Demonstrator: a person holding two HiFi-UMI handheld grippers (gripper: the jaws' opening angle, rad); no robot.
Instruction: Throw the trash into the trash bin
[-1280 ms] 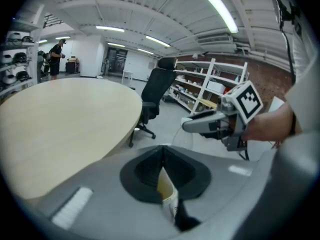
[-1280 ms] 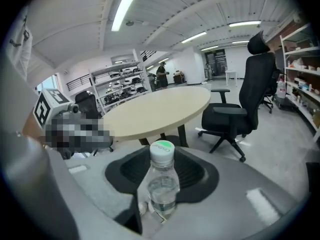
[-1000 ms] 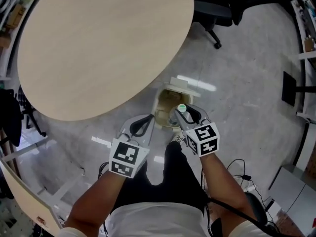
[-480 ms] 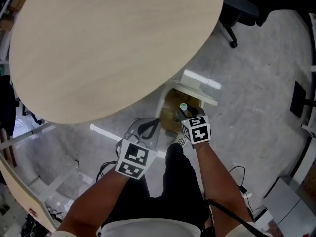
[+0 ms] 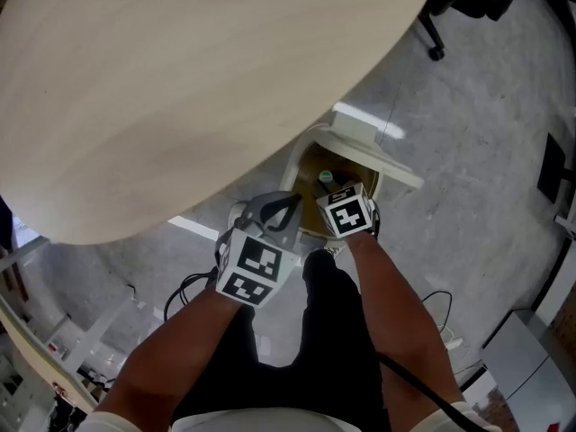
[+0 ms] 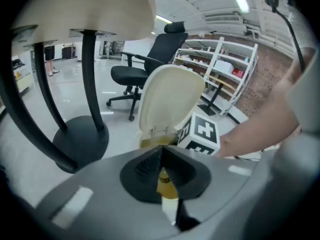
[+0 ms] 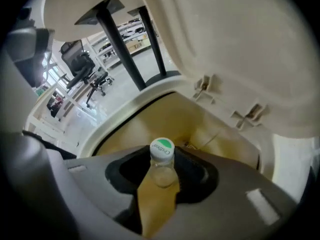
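Just below the middle of the head view, the right gripper [image 5: 334,193] pinches a clear plastic bottle [image 7: 162,168] just under its green-and-white cap [image 7: 162,147]. It holds the bottle over the open mouth of the beige trash bin [image 5: 296,175], whose lid [image 7: 235,44] stands raised behind. Left of it in the frame, the left gripper [image 5: 284,208] has its jaws pressed together on nothing, beside the bin's rim. The round pale wooden table [image 5: 180,79] fills the upper left.

Round light-wood table [image 5: 180,88] filled the far left, above a grey polished floor [image 5: 477,151]. Black office chair [image 6: 162,49] stood far off, beyond the table's black pedestal base [image 6: 80,141], with white shelving [image 6: 225,64] to its right. Black cables [image 5: 436,304] lay on the near floor.
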